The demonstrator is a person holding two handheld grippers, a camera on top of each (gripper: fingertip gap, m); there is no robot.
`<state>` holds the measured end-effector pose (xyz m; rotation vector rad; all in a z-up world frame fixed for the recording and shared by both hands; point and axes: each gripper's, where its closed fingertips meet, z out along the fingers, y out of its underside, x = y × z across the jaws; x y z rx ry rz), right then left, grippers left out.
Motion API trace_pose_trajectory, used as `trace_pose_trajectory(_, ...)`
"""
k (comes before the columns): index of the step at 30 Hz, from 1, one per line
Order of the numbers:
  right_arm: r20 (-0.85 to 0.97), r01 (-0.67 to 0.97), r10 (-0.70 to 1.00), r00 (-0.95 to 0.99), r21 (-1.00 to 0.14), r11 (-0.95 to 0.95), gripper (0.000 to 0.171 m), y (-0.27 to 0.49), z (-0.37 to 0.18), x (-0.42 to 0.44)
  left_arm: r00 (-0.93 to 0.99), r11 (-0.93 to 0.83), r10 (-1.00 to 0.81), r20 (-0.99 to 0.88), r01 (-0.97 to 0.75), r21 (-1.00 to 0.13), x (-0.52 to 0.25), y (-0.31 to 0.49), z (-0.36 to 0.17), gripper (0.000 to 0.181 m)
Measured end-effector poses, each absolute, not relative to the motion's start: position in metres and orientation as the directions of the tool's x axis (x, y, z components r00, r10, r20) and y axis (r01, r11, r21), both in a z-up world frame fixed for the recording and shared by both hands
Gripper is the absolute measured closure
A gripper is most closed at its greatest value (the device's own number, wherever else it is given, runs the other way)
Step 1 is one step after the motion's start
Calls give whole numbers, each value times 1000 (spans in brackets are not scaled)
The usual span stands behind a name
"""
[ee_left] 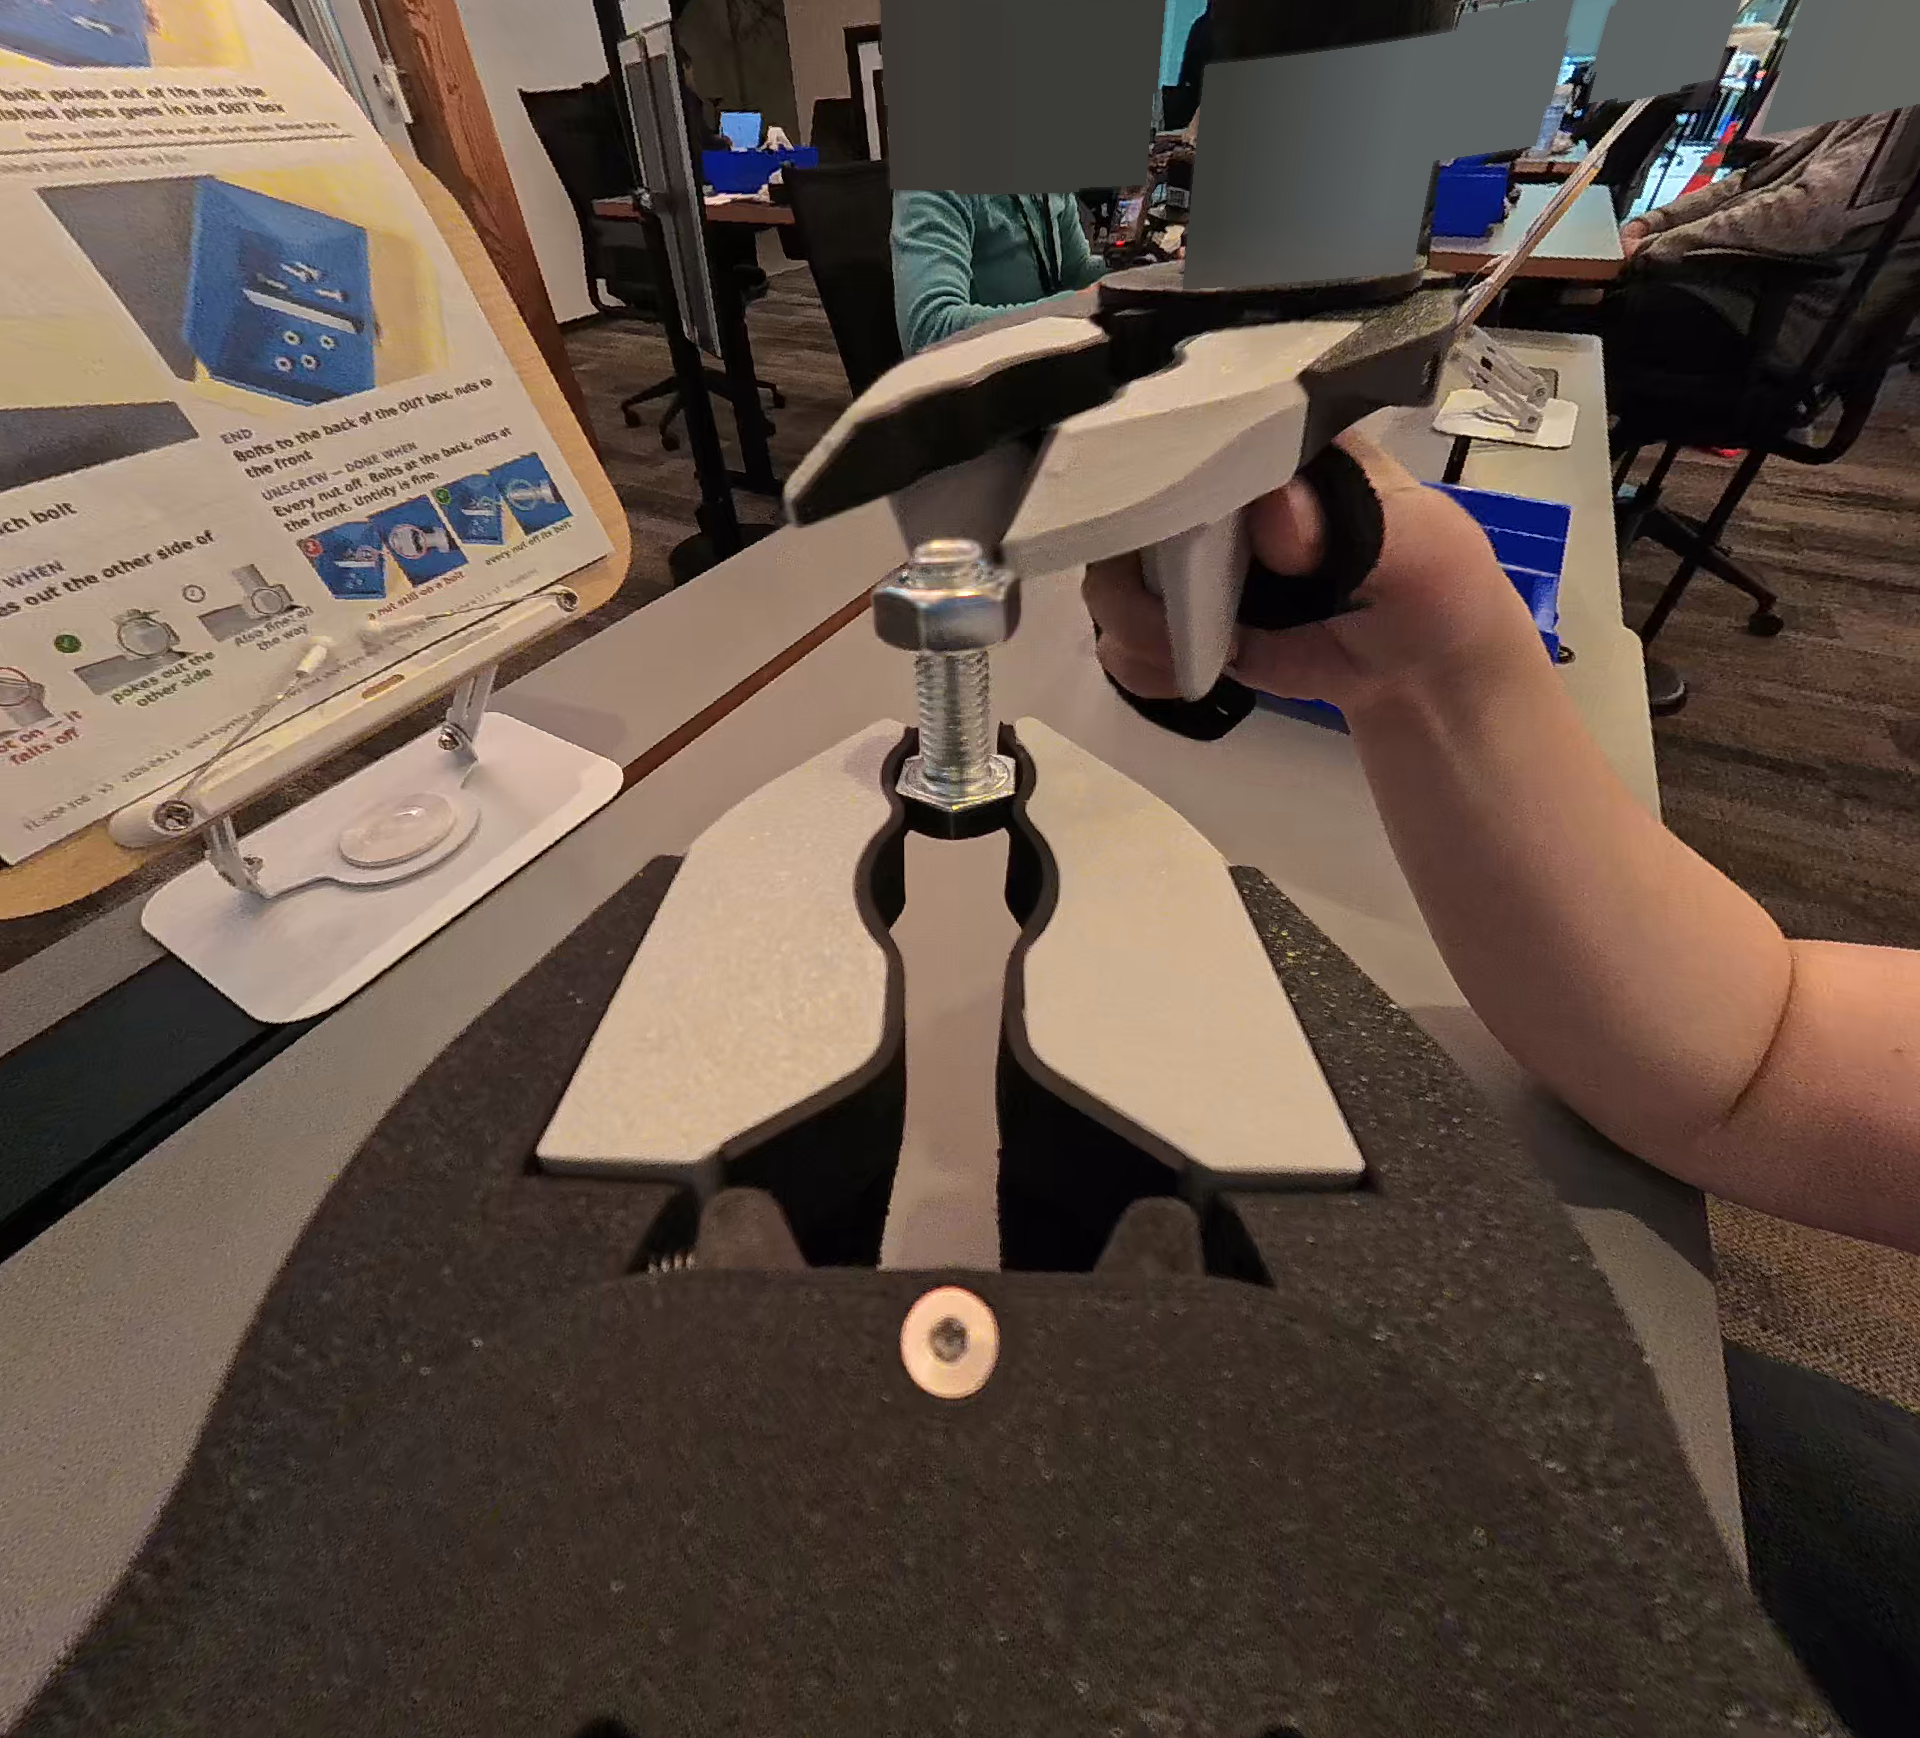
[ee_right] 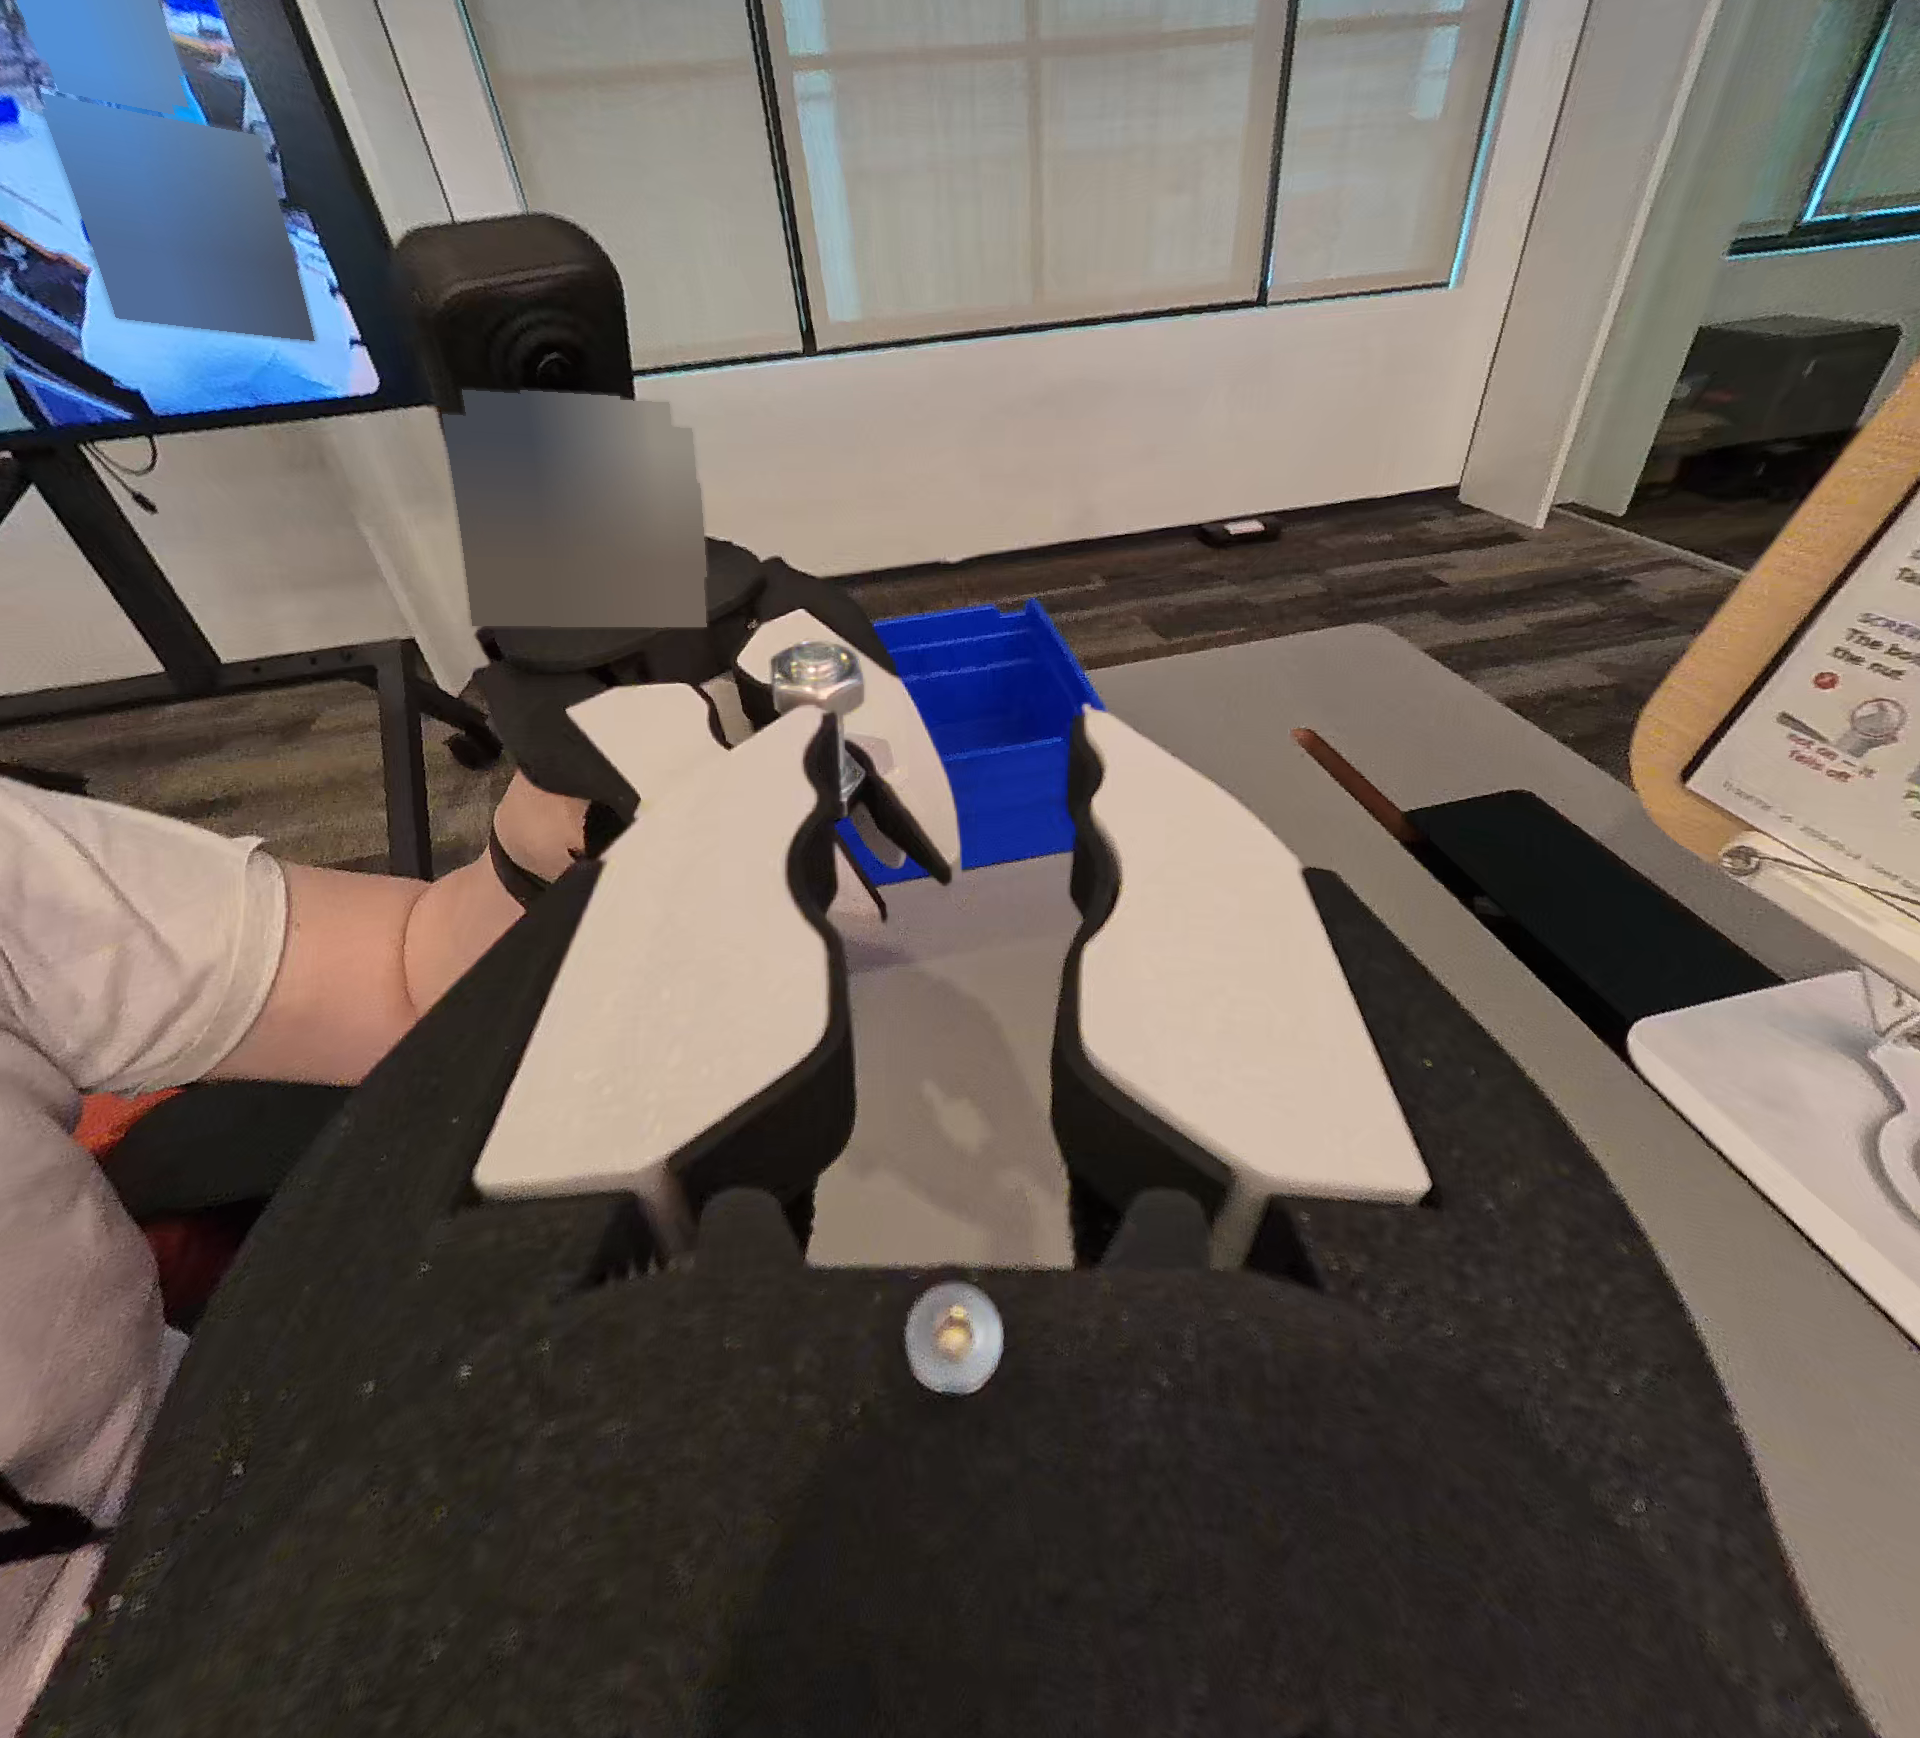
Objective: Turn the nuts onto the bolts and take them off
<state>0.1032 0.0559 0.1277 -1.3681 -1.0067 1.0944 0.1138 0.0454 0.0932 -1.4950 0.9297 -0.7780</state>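
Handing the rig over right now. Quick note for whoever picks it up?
Left gripper: shut on the bolt at its head end, bolt upright.
Right gripper: open, close over the nut, not gripping it.
Nut: threaded near the bolt's free end, with the tip poking out above it.
Blue bin: on the table beyond, contents hidden.
Done: nut is on the thread.
Left: probably close the right gripper on the nut and turn; on or off, the views can't tell.

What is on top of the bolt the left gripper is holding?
A hex nut sits near the top of the upright bolt, whose end pokes through. The right gripper comes down over it, so any contact is hidden. The left gripper clamps the bolt's head.
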Motion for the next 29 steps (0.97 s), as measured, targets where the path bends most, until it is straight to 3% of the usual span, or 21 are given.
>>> trace_pose_trajectory(11, -57, 17, 978, 200, -998, -61, 124, 49, 127, 95, 466, -23, -884, -41, -132, -991, 115, 44, 93, 167)
trace_pose_trajectory(13, -92, -20, 975, 203, -996, -90, 132, 53, 130, 103, 462, -30, -887, -32, -125, -992, 114, 44, 94, 167)
trace_pose_trajectory(24, -114, 19, 982, 149, -993, -118, 121, 48, 120, 91, 464, -30, -885, -44, -151, -988, 118, 43, 88, 167)
trace_pose_trajectory(29, -103, 5, 986, 128, -994, -105, 126, 43, 125, 94, 460, -39, -887, -29, -137, -990, 116, 44, 90, 167)
